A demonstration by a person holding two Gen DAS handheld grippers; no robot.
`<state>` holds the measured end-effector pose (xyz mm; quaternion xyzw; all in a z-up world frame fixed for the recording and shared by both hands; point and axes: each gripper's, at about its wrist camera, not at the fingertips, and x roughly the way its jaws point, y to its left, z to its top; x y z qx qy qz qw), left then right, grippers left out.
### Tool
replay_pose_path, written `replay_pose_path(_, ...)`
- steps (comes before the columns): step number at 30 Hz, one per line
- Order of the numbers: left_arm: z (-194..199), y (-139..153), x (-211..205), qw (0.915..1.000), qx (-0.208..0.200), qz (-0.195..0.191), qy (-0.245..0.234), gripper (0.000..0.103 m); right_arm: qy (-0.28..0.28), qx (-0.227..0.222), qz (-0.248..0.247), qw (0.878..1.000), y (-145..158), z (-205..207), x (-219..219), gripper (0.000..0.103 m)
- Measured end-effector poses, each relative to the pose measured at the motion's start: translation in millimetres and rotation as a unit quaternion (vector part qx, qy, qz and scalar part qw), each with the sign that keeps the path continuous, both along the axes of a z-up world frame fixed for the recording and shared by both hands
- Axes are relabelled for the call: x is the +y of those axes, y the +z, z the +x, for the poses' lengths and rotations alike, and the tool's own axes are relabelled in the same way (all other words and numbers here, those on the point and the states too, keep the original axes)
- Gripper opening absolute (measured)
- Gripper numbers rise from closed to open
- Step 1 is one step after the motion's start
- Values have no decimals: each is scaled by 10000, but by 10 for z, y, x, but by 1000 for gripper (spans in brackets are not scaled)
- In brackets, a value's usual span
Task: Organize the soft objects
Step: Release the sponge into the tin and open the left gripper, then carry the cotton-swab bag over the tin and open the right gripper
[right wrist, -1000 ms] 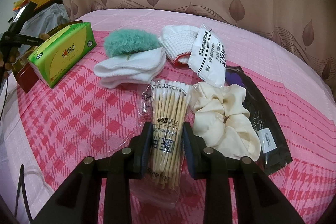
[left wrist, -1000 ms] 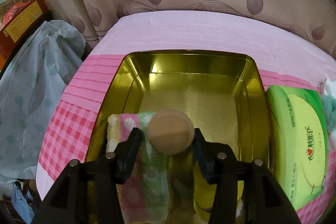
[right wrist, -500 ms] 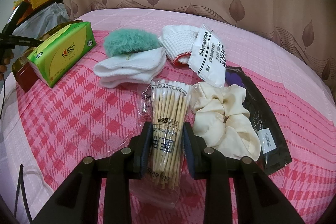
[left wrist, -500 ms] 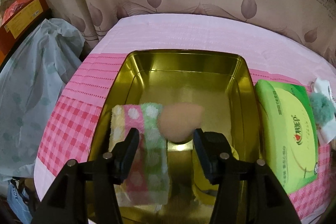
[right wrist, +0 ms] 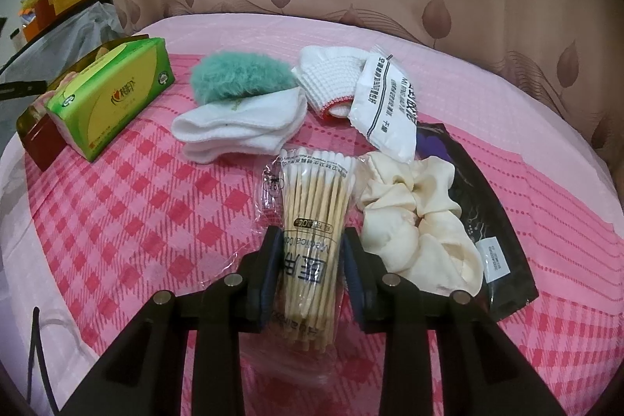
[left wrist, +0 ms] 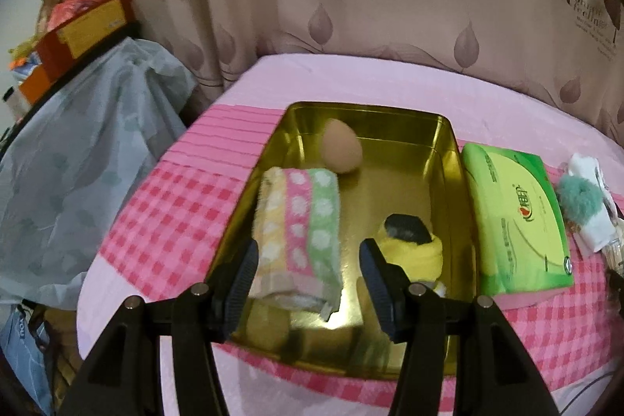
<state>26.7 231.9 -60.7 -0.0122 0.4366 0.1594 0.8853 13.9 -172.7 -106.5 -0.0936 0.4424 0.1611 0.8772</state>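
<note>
A gold tin (left wrist: 390, 190) holds a folded dotted towel (left wrist: 300, 217), a yellow roll with a dark top (left wrist: 413, 240) and a beige egg-shaped sponge (left wrist: 341, 151) at its far end. My left gripper (left wrist: 308, 248) hangs open and empty over the tin's near edge. In the right wrist view my right gripper (right wrist: 311, 234) grips a pack of cotton swabs (right wrist: 312, 205) lying on the checked cloth, and its jaws are opening slightly. Around the pack lie white socks (right wrist: 241, 127), a teal fluffy scrunchie (right wrist: 238, 77) and a cream scrunchie (right wrist: 417, 217).
A green tissue pack (left wrist: 514, 217) lies right of the tin. A white knit glove (right wrist: 331, 80), a white sachet (right wrist: 386, 112) and a black packet (right wrist: 491, 229) sit behind and right of the swabs. A curtain hangs behind the table; a plastic-covered pile (left wrist: 85, 162) stands at left.
The left gripper let go of the beige sponge, which now rests at the tin's far end, and drew back and up. The right gripper and the swab pack stayed put.
</note>
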Motion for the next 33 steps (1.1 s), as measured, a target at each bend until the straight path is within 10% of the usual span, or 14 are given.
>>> replay_pose_path(33, -358, -61, 250, 9958, -380, -230, 802, 55, -668, 59, -491, 9965, 495, -164, 426, 21)
